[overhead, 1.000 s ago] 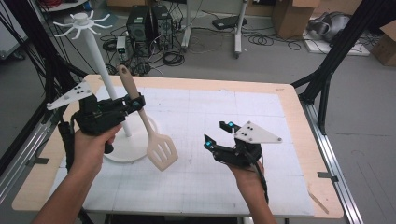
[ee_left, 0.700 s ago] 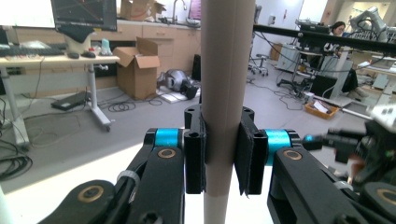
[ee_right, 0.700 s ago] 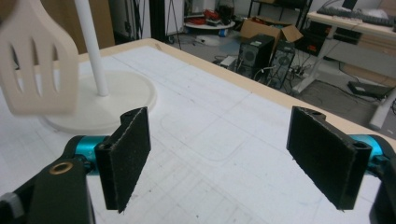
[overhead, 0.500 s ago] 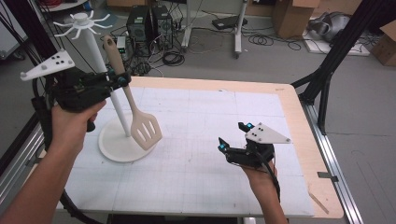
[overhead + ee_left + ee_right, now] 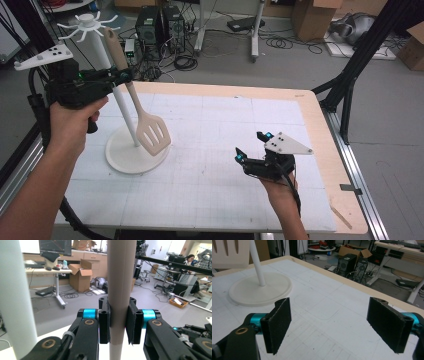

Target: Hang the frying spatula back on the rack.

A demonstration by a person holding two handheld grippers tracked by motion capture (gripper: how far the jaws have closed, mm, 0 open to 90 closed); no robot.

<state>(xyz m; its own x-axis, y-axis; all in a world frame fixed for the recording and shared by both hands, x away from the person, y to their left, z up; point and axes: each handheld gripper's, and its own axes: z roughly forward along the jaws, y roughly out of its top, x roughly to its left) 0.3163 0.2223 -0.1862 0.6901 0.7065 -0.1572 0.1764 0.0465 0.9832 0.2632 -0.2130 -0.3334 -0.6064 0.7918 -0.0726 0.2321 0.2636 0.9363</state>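
My left gripper point(image 5: 122, 76) is shut on the handle of a beige slotted spatula point(image 5: 152, 132), which hangs tilted in the air. Its blade is low beside the pole of a white utensil stand point(image 5: 119, 102), above the stand's round base point(image 5: 125, 160). In the left gripper view both pads clamp the spatula's handle point(image 5: 121, 290), with the stand's pole point(image 5: 15, 302) close on the left. My right gripper point(image 5: 250, 146) hovers low over the white mat at front right. It is open with nothing between its pads point(image 5: 278, 322), and its jaws have widened over the last second.
The stand's hooked top point(image 5: 87, 22) rises above my left hand. The table point(image 5: 312, 115) has a wooden rim around a white gridded mat. Black frame legs point(image 5: 350, 85) stand at the right. Computers and cables lie on the floor beyond the far edge.
My left hand has risen and shifted left, lifting the spatula with it along the stand's pole. The right gripper has stayed about where it was, its jaws a bit wider.
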